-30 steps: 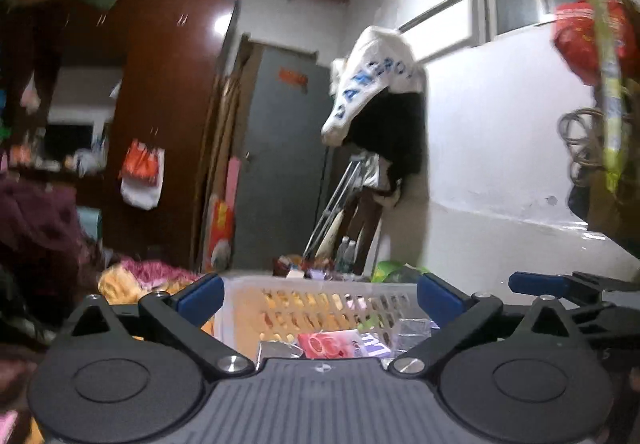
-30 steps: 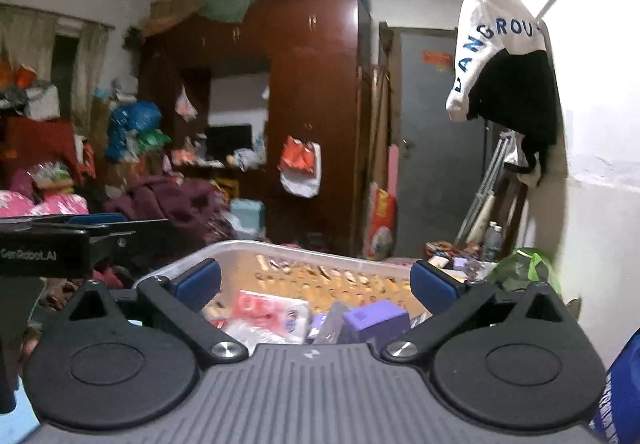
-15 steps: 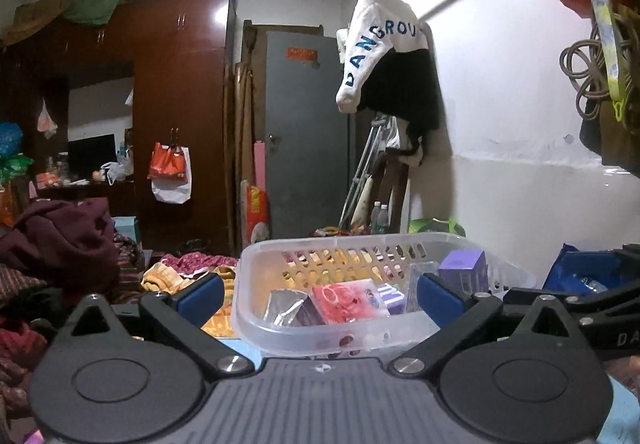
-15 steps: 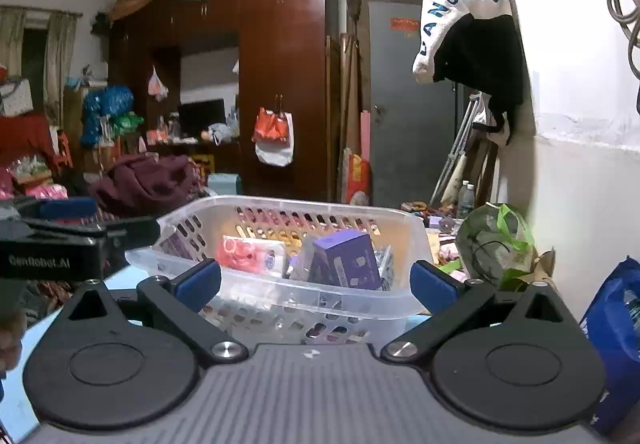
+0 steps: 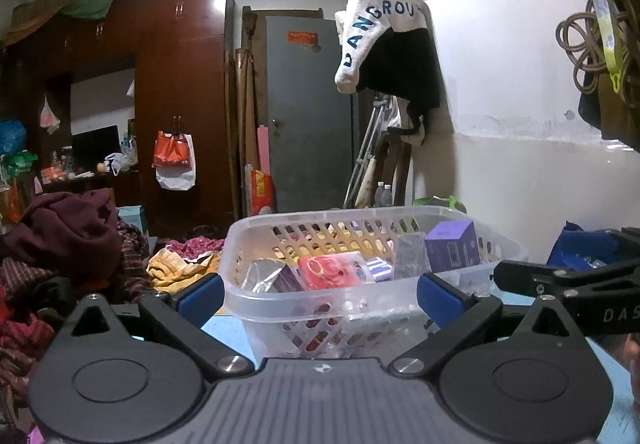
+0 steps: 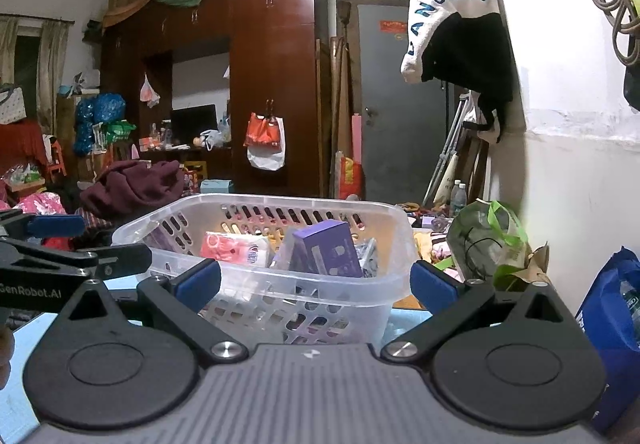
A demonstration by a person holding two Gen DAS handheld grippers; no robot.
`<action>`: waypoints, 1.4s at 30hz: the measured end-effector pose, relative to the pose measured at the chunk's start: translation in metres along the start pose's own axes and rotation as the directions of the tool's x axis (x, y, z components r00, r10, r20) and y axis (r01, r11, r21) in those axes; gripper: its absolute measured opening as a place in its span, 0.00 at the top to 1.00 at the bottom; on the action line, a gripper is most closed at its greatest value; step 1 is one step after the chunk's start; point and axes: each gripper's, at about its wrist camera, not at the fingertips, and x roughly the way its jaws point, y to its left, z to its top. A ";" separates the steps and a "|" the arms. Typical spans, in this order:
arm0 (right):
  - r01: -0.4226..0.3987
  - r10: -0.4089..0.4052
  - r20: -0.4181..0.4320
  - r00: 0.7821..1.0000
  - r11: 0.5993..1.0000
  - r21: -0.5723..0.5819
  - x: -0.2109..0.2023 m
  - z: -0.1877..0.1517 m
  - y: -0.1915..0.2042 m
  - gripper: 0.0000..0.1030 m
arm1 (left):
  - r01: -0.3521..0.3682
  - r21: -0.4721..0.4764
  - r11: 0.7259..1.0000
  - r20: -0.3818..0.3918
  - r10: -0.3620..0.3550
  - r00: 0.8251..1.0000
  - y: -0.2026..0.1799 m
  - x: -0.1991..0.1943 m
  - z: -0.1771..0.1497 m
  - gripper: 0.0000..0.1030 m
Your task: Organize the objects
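Observation:
A clear plastic basket [image 5: 360, 298] stands on a light blue surface just ahead of both grippers; it also shows in the right wrist view [image 6: 264, 284]. It holds a purple box [image 5: 452, 246] [image 6: 332, 248], a pink packet [image 5: 330, 270] [image 6: 232, 248], a silver packet [image 5: 266, 274] and other small items. My left gripper [image 5: 318, 294] is open and empty, its fingers level with the basket's near wall. My right gripper [image 6: 316, 280] is open and empty in front of the basket. The right gripper shows at the right of the left wrist view [image 5: 560, 280]; the left gripper shows at the left of the right wrist view [image 6: 60, 256].
A blue bag [image 6: 612, 324] sits at the right by the white wall. A green bag [image 6: 488, 240] lies behind the basket. Heaped clothes [image 5: 64, 240] fill the left. A dark wardrobe [image 6: 272, 84] and grey door [image 5: 308, 112] stand behind. A jacket [image 5: 384, 40] hangs on the wall.
Both grippers have drawn back and lowered, so the basket now shows whole and farther ahead. Both stay open and empty.

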 end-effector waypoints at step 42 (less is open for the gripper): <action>-0.011 0.010 0.023 1.000 1.000 0.017 -0.013 -0.009 -0.014 0.00 | 0.031 0.001 1.000 -0.025 -0.031 0.999 -0.012 0.003 -0.009 0.00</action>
